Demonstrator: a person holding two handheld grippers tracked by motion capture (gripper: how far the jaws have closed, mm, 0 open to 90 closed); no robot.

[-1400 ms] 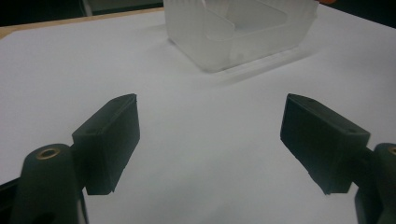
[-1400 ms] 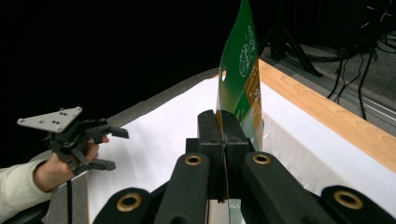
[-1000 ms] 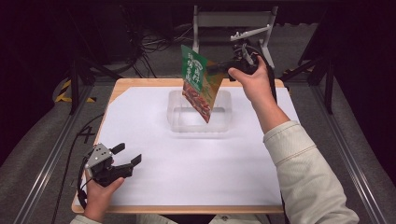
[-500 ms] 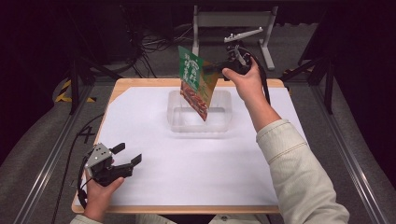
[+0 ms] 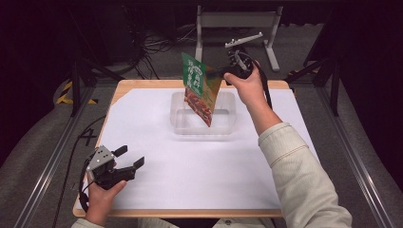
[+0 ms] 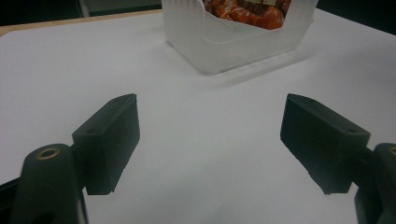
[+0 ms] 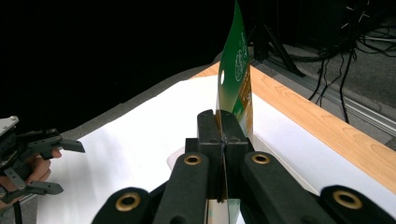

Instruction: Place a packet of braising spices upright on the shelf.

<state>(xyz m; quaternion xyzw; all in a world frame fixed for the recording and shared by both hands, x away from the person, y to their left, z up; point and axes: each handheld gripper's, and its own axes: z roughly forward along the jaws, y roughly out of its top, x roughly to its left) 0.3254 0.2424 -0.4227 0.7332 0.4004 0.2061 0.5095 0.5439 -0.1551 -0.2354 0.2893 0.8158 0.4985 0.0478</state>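
Observation:
A green and red snack bag (image 5: pixel 199 90) hangs tilted, its lower end inside a clear plastic bin (image 5: pixel 227 126) at the table's far middle. My right gripper (image 5: pixel 219 72) is shut on the bag's upper right edge. The right gripper view shows both jaws pinched on the green edge of the bag (image 7: pixel 236 79). My left gripper (image 5: pixel 129 157) rests open near the front left corner, nothing between its pads (image 6: pixel 112 135). From there, the bin (image 6: pixel 219 46) stands ahead with the bag's red end (image 6: pixel 247 11) inside.
White paper (image 5: pixel 199 166) covers the wooden table (image 5: pixel 142 85). A metal stand (image 5: pixel 237 23) and cables lie on the floor behind the table. Aluminium rails (image 5: pixel 52 161) run along both sides.
The right gripper has carried the bag slightly left and lower, sinking its bottom end into the bin. The left gripper has stayed still.

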